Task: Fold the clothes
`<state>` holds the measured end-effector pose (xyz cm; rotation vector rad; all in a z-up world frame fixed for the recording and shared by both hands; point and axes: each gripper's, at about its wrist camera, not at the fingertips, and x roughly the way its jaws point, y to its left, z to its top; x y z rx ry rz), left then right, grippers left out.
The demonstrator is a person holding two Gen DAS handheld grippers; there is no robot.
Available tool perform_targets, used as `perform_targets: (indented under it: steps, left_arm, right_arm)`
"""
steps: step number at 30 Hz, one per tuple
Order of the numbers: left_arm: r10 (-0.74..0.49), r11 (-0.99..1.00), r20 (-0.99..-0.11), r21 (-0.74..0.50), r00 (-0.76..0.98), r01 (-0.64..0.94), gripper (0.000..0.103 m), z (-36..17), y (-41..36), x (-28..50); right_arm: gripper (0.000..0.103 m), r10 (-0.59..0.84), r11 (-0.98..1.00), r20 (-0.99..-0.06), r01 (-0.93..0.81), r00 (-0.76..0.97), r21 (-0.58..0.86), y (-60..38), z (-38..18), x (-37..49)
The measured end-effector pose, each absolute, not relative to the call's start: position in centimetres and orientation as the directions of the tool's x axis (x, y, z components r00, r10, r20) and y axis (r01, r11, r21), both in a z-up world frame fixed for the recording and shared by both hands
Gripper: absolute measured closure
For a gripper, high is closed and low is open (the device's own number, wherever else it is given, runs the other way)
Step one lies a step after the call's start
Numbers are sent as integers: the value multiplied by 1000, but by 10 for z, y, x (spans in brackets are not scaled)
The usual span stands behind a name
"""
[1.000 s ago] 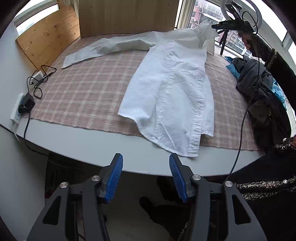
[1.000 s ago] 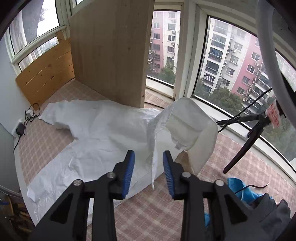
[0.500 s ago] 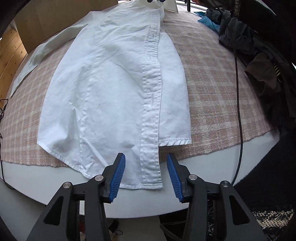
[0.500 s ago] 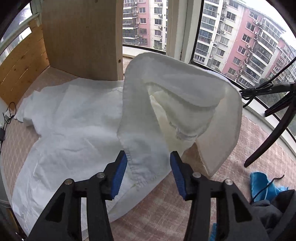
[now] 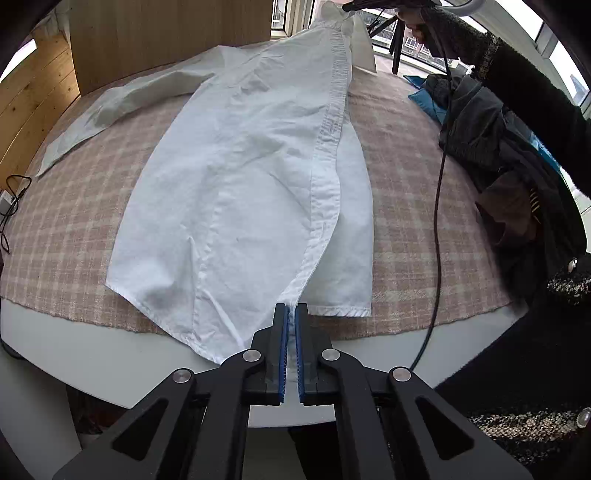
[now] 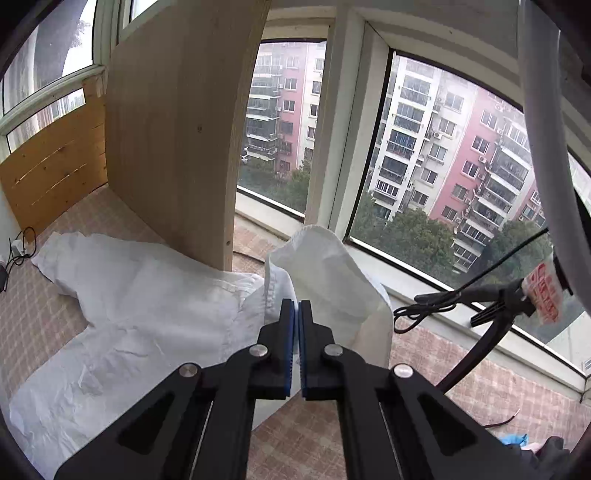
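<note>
A white button-up shirt (image 5: 240, 166) lies lengthwise on a pink checked cloth (image 5: 424, 206) that covers a white table. My left gripper (image 5: 291, 310) is shut on the bottom end of the shirt's button placket at the near table edge and lifts it slightly. My right gripper (image 6: 296, 306) is shut on the shirt (image 6: 147, 306) at the collar end, where the collar (image 6: 328, 280) stands raised. The right gripper also shows in the left wrist view (image 5: 351, 6) at the far end of the shirt. One sleeve (image 5: 122, 107) stretches out to the left.
A heap of dark clothes with a blue item (image 5: 491, 140) sits on the table's right side. A black cable (image 5: 437, 206) hangs across it. A wooden board (image 6: 173, 147) stands at the far edge by the windows. A power strip and cables (image 5: 9, 195) lie at the left.
Both grippers have closed on the shirt: the left on the bottom of the placket, the right at the collar. The placket edge now runs taut and raised between them.
</note>
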<state>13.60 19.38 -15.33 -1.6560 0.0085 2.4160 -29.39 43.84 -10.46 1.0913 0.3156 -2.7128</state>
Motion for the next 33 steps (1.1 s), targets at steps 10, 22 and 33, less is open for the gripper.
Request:
perform_targets:
  steps: [10, 22, 33]
  left_arm:
    - [205, -932, -941, -104, -268, -347, 100, -193, 266, 117]
    - [187, -947, -943, -98, -276, -307, 100, -181, 236, 115]
    - [197, -945, -944, -111, -263, -308, 100, -188, 241, 117]
  right_arm:
    - [101, -4, -960, -750, 212, -661, -182, 445, -111, -328]
    - [75, -416, -900, -841, 290, -346, 325, 445, -190, -277]
    - [75, -417, -905, -890, 182, -187, 385, 425, -243, -299]
